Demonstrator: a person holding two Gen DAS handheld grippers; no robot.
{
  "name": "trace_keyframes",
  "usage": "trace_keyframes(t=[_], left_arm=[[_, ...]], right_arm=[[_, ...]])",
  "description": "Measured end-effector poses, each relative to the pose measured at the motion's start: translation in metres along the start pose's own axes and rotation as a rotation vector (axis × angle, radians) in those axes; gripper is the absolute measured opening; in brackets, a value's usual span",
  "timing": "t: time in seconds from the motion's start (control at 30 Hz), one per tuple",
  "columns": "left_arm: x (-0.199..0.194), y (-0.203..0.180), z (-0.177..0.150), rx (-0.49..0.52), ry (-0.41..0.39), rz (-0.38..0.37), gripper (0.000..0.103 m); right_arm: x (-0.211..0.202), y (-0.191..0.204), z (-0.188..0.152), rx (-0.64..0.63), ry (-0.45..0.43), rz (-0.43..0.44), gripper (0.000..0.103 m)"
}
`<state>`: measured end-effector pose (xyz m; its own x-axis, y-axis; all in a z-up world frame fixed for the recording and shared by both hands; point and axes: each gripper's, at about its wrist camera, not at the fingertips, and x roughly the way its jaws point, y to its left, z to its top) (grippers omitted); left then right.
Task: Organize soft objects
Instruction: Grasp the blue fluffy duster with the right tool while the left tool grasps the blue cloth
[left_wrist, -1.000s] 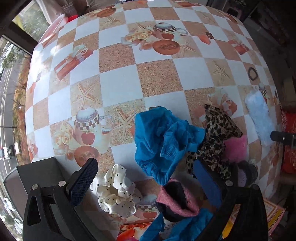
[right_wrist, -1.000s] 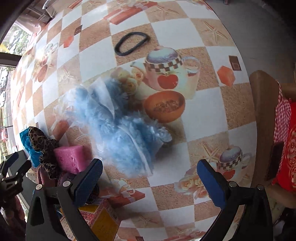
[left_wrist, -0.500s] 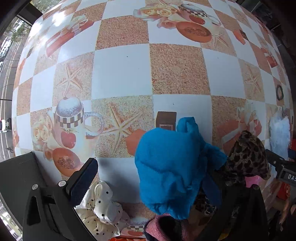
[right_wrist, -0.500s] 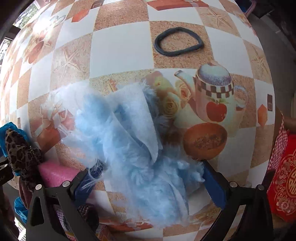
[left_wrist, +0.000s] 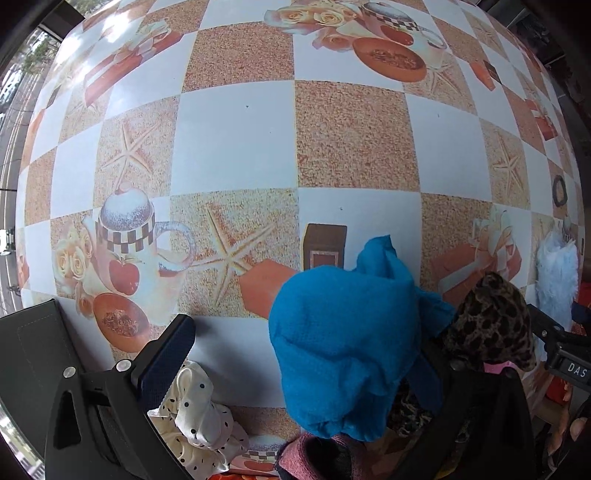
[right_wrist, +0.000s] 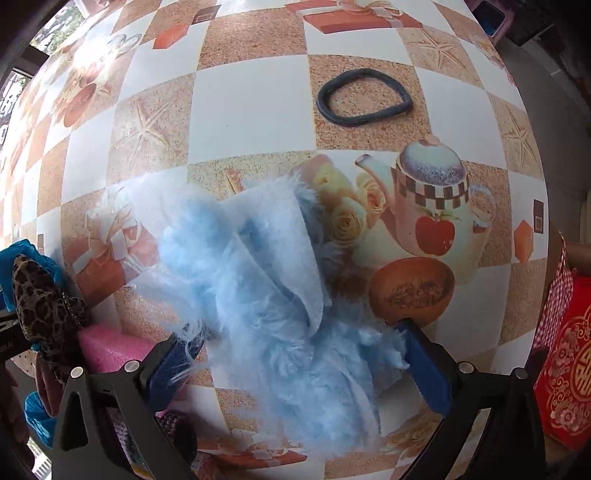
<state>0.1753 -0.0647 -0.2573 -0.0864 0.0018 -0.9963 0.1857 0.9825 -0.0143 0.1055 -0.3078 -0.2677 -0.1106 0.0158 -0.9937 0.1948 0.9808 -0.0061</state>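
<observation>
A bright blue knitted cloth (left_wrist: 343, 332) lies bunched on the checked tablecloth (left_wrist: 236, 144). My left gripper (left_wrist: 299, 363) is open and low around it; the cloth covers the right finger, and the left finger (left_wrist: 166, 354) stands clear. A fluffy light-blue fabric (right_wrist: 258, 280) with a smooth folded backing lies between the fingers of my right gripper (right_wrist: 301, 363), which is open; fur brushes both pads. A leopard-print cloth (left_wrist: 491, 321), a white polka-dot scrunchie (left_wrist: 195, 417), a pink sponge (right_wrist: 110, 350) and a dark pink-edged piece (left_wrist: 314, 458) crowd the near edge.
A black rubber ring (right_wrist: 364, 98) lies on the table beyond the fluffy fabric. A red bag and checked cloth (right_wrist: 569, 369) hang past the table's right edge. A flat black object (left_wrist: 29, 369) sits at the near left. Bare tablecloth stretches away from both grippers.
Both grippers have moved forward and down. The blue cloth now sits between my left fingers, and the fluffy fabric between my right ones. Finger spacing looks unchanged.
</observation>
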Motion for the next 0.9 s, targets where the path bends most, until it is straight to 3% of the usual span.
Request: trace_keyframes(t=[0.03, 0.1, 0.13, 0.17, 0.2, 0.23, 0.47, 0.9], left_arm=[[-0.001, -0.002, 0.0, 0.003, -0.008, 0.004, 0.102], [-0.005, -0.007, -0.002, 0.027, -0.034, -0.004, 0.089], [-0.008, -0.011, -0.004, 0.043, -0.045, -0.008, 0.083], [-0.012, -0.015, -0.005, 0.065, -0.059, -0.011, 0.071], [-0.016, -0.02, -0.006, 0.095, -0.074, -0.013, 0.045], [-0.02, -0.025, -0.006, 0.122, -0.08, -0.027, 0.031], [-0.051, -0.023, -0.011, 0.128, -0.149, -0.034, 0.028], [-0.11, -0.014, -0.059, 0.156, -0.257, -0.021, 0.028]], right_arm=[[-0.003, 0.002, -0.003, -0.018, -0.015, -0.001, 0.095], [-0.012, 0.006, -0.005, -0.066, -0.057, -0.006, 0.074], [-0.016, 0.008, -0.006, -0.091, -0.076, -0.005, 0.055], [-0.02, 0.009, -0.006, -0.11, -0.085, 0.004, 0.04], [-0.022, 0.009, -0.005, -0.123, -0.087, 0.021, 0.038], [-0.023, 0.007, -0.004, -0.12, -0.082, 0.049, 0.037], [-0.049, -0.006, -0.006, -0.07, -0.122, 0.184, 0.034], [-0.103, -0.004, -0.027, -0.093, -0.172, 0.263, 0.034]])
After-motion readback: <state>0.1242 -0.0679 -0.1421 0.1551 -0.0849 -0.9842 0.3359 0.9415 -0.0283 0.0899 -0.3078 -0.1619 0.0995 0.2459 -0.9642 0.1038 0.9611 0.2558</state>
